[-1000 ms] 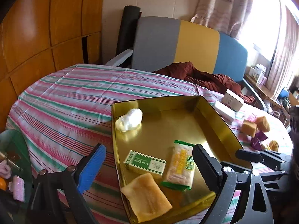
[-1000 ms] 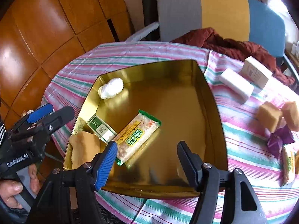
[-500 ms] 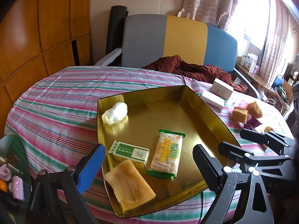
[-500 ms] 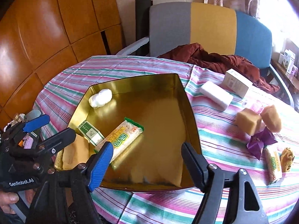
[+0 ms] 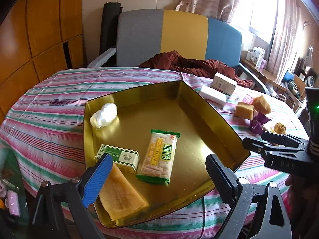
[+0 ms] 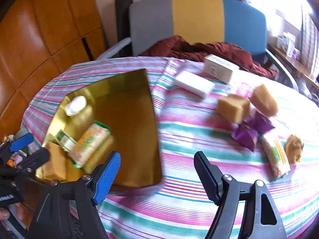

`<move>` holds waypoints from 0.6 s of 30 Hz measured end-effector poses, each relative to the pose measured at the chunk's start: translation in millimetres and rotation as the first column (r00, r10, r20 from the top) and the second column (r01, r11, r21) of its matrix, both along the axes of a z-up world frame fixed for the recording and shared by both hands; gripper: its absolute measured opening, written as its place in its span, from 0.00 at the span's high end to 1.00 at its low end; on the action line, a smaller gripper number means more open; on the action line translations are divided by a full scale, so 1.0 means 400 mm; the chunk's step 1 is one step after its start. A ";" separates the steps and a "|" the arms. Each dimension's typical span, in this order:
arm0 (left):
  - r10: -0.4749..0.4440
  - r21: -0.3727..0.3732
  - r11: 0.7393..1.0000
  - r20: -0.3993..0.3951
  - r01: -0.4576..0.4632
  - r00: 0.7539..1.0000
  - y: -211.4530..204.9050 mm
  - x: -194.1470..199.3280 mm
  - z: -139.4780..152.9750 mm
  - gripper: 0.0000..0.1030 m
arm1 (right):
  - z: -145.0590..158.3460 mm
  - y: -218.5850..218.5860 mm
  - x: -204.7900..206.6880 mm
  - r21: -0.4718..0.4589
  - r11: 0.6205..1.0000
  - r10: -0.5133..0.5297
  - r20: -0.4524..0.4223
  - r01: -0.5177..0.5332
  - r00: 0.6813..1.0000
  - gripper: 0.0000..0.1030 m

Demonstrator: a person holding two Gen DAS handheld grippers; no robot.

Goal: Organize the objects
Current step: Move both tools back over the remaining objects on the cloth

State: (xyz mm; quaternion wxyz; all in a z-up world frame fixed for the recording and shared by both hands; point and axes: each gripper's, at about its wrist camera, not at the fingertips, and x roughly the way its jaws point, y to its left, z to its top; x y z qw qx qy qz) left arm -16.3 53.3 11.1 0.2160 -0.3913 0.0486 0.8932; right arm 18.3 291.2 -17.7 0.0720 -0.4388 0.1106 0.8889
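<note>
A gold tray (image 5: 209,107) sits on the striped tablecloth and holds a white ball (image 5: 103,115), a green box (image 5: 121,157), a cracker pack (image 5: 159,157) and a yellow sponge slab (image 5: 121,197). My left gripper (image 5: 157,171) hovers open over the tray's near end, nothing between its fingers. My right gripper (image 6: 157,165) is open and empty above the cloth, just right of the tray (image 6: 139,119). On the cloth to the right lie a white bar (image 6: 194,84), a cream box (image 6: 219,69), two yellow sponge blocks (image 6: 233,107), a purple wrapper (image 6: 251,131), another cracker pack (image 6: 276,157) and a brown pastry (image 6: 294,148).
A grey, yellow and blue chair (image 5: 179,33) stands behind the table with a maroon cloth (image 5: 189,63) draped over its seat. Wood panelling (image 5: 39,39) runs along the left. A glass side table (image 5: 10,199) with small items is at the lower left.
My right gripper has swung right, from over the tray to over the striped cloth, and its jaws have widened. My left gripper has shifted slightly, still open over the tray.
</note>
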 end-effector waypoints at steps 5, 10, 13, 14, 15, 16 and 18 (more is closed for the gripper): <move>-0.022 -0.007 1.000 -0.001 0.022 1.000 0.020 -0.003 0.003 0.08 | -0.019 0.120 0.031 -0.007 0.995 -0.101 0.043 0.102 0.994 0.25; -0.056 -0.011 0.998 -0.011 0.056 0.998 0.051 -0.004 0.013 0.08 | -0.019 0.262 0.068 -0.012 0.978 -0.206 0.080 0.208 0.975 0.25; -0.085 -0.015 0.996 -0.014 0.084 0.996 0.078 -0.004 0.018 0.08 | -0.009 0.355 0.089 -0.007 0.961 -0.275 0.084 0.277 0.958 0.25; -0.095 -0.017 0.995 -0.016 0.094 0.995 0.087 -0.005 0.020 0.08 | -0.006 0.379 0.092 -0.008 0.956 -0.292 0.084 0.294 0.953 0.25; -0.107 -0.021 0.994 -0.018 0.107 0.994 0.098 -0.004 0.022 0.08 | -0.004 0.401 0.095 -0.012 0.951 -0.307 0.084 0.309 0.948 0.25; -0.116 -0.024 0.993 -0.020 0.116 0.993 0.105 -0.004 0.024 0.08 | -0.004 0.421 0.095 -0.020 0.947 -0.317 0.085 0.320 0.945 0.25; -0.145 -0.030 0.989 -0.023 0.145 0.989 0.130 -0.003 0.029 0.08 | -0.003 0.460 0.091 -0.036 0.943 -0.328 0.081 0.332 0.941 0.25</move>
